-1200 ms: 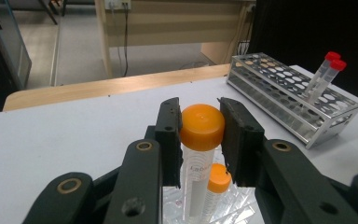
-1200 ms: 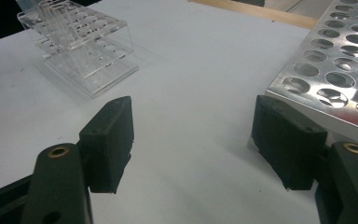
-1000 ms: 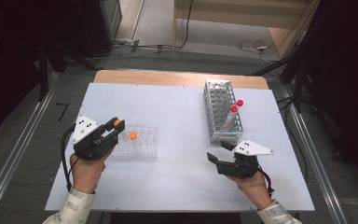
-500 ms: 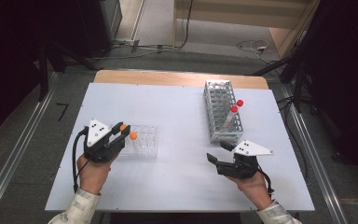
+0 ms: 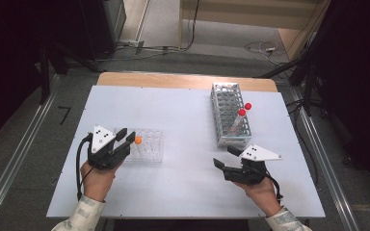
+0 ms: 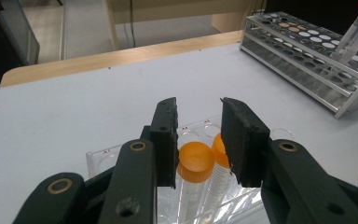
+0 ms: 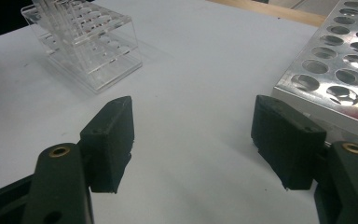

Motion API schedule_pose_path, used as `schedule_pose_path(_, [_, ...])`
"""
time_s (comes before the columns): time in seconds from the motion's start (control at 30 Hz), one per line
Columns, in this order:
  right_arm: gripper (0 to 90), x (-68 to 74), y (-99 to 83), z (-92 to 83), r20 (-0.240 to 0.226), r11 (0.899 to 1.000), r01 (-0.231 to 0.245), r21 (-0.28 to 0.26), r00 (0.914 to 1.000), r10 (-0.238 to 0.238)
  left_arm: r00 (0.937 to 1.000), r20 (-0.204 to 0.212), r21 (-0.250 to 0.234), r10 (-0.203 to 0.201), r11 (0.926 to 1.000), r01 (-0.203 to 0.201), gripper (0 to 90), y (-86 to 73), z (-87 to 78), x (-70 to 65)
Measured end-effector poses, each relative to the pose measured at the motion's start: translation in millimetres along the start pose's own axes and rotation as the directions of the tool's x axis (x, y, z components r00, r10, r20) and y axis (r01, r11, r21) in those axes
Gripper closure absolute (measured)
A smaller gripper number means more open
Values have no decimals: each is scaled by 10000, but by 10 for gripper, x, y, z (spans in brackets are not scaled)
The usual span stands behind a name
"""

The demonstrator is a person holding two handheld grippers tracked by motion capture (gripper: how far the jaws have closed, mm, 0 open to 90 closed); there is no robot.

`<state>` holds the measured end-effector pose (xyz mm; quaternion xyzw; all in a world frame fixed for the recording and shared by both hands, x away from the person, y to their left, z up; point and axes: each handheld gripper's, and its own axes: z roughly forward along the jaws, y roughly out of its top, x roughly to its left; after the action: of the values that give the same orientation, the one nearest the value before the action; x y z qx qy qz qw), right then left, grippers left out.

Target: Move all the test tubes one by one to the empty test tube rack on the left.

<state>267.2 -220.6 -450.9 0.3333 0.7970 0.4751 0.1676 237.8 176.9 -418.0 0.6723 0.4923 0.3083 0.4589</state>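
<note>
My left gripper [image 6: 198, 140] had just been opening, jaws loose around the orange-capped tube [image 6: 195, 161] in the clear rack [image 5: 147, 144]; right gripper [image 7: 193, 140] wide, empty.

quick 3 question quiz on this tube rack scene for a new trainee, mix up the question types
1. True or false: the right gripper holds a tube.
2. What colour is the cap of the tube between the jaws of the left gripper?
3. The red-capped tubes stand in: A) the clear rack B) the metal rack C) flat on the table

Key
1. False: its jaws stand wide apart over bare table.
2. Orange. The tube stands in the clear rack, and the jaws have just been opening around the cap.
3. B
</note>
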Motion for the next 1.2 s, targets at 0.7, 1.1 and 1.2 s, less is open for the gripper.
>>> schedule_pose_path(0.7, [285,-270,25,47,1427,9996,-238,-160,9894,259,9980,-72,101,-628,9980,629,280,14,-33,-34])
schedule_pose_path(1.1, [304,-551,224,146,2736,9955,-691,-648,9581,843,9948,263,-29,-988,9951,989,279,26,-53,-20])
schedule_pose_path(1.2, [364,-629,323,254,3284,9936,-894,-695,9384,1075,9947,314,-36,-978,9952,979,279,29,-52,-34])
